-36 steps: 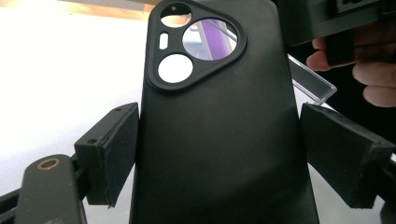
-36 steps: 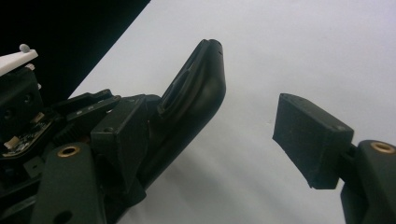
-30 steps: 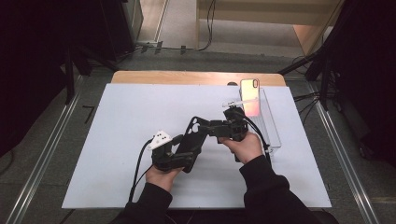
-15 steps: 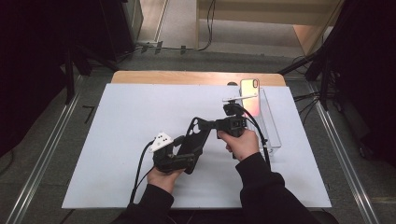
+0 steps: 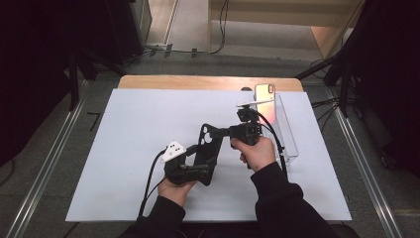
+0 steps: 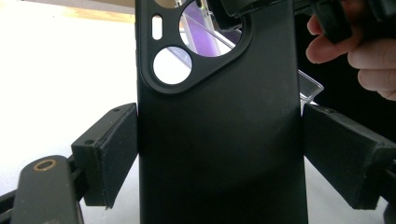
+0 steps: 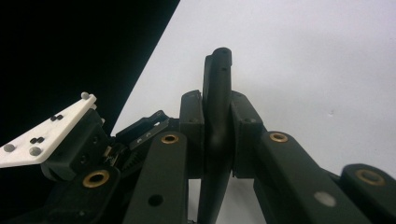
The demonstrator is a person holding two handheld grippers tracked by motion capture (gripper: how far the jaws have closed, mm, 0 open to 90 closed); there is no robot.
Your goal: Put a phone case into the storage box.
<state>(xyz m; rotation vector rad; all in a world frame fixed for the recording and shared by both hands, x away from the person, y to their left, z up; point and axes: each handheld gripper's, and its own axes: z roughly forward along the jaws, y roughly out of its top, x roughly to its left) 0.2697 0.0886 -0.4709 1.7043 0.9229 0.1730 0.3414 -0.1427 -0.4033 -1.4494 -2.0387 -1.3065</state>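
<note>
A black phone case [image 5: 209,144] with a round camera cut-out is held above the white mat between both hands. My left gripper [image 5: 202,171] grips it across its width near the lower end; in the left gripper view both pads [image 6: 109,149] press the sides of the case [image 6: 219,140]. My right gripper [image 5: 224,133] comes in from the right at the case's upper end. Its jaws have just been closing, and in the right gripper view they pinch the thin edge of the case [image 7: 217,88] from both faces.
A phone [image 5: 264,93] stands upright at the back of a clear acrylic stand [image 5: 286,136] on the right of the white mat [image 5: 129,124]. A wooden table edge [image 5: 198,82] runs behind the mat. Dark floor and metal rails surround the table.
The right gripper has closed on the upper end of the case, which now lies more face-up toward the camera. Both hands have stayed almost in place.
</note>
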